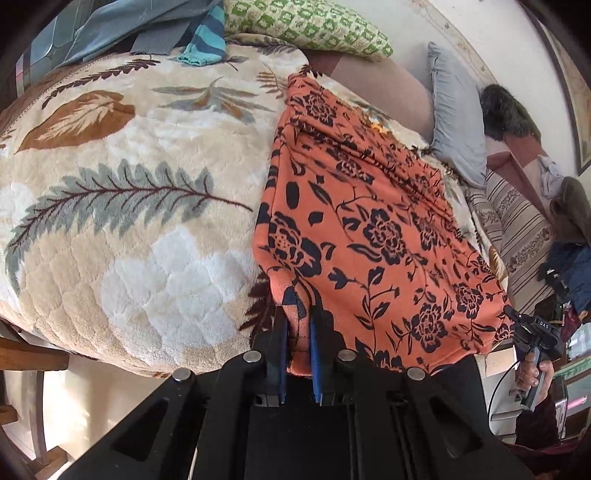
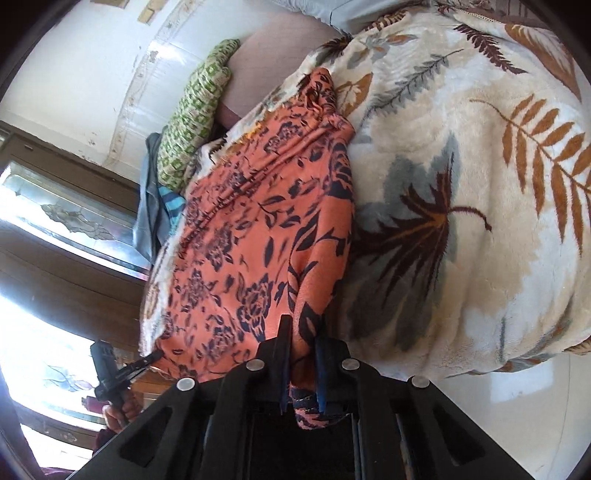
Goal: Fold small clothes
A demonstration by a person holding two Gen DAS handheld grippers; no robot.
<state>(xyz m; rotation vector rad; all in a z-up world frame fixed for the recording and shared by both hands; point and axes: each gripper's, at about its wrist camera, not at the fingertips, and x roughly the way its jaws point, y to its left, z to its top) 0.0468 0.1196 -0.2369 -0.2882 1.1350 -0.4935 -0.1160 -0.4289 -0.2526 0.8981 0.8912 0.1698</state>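
An orange cloth with a black flower print [image 1: 373, 221] lies stretched over a cream leaf-patterned blanket [image 1: 122, 177] on a bed. My left gripper [image 1: 299, 325] is shut on the cloth's near left corner, with fabric bunched between its blue pads. At the far right of that view, the right gripper [image 1: 517, 321] grips the cloth's other near corner, with a hand under it. In the right wrist view the cloth [image 2: 258, 221] runs away from the right gripper [image 2: 301, 339], which is shut on a fold of it. The left gripper [image 2: 151, 358] pinches the far corner there.
A green patterned pillow [image 1: 314, 26], a grey pillow [image 1: 458, 122] and blue garments [image 1: 110, 29] lie at the bed's far side. A striped cushion [image 1: 517, 229] and dark clothes sit at right. A wooden chair edge [image 1: 33, 354] stands low on the left. A glass-fronted wooden cabinet [image 2: 66, 218] stands beside the bed.
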